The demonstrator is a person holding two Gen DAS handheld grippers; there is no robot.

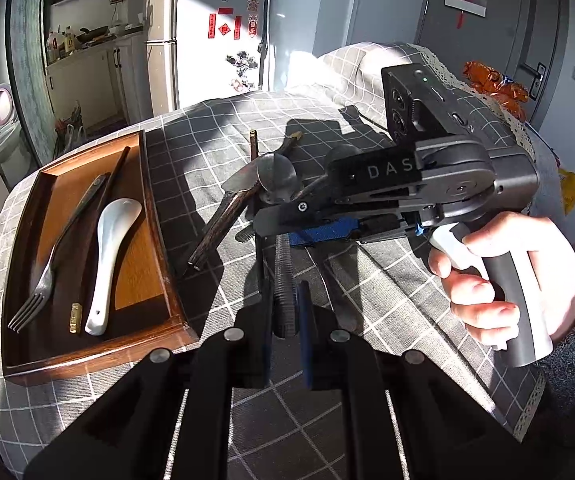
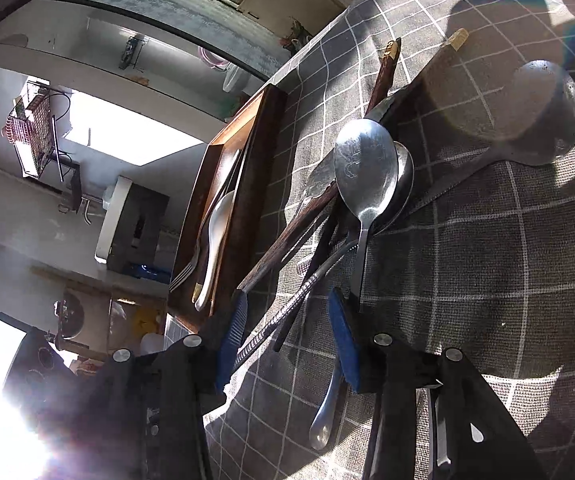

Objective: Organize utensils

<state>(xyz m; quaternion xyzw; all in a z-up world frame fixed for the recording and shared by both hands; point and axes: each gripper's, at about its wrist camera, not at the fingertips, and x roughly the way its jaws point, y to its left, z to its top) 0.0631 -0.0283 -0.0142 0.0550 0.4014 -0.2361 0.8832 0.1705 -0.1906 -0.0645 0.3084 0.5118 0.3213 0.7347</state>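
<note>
A wooden tray [image 1: 155, 240] [image 2: 255, 184] on the left holds a fork [image 1: 43, 284], a white ceramic spoon [image 1: 107, 248] and a dark chopstick [image 1: 99, 216]. Beside it on the checked cloth lies a pile of utensils: an engraved steel spoon [image 2: 363, 172], a round ladle [image 2: 543, 116] and wooden chopsticks [image 2: 383, 76] [image 1: 215, 224]. My left gripper [image 1: 285, 292] is shut on a ribbed dark utensil handle [image 1: 283, 264] [image 2: 283, 316] that runs out of the pile. My right gripper [image 2: 287, 320] [image 1: 287, 200] is open, its blue pads standing either side of that handle without pressing it.
A hand [image 1: 499, 272] holds the right gripper over the grey checked cloth [image 1: 367, 280]. An orange snack bag [image 1: 495, 84] sits at the table's far right. A fridge [image 1: 207, 40] stands beyond the far edge. The tray's right wall rises close to the pile.
</note>
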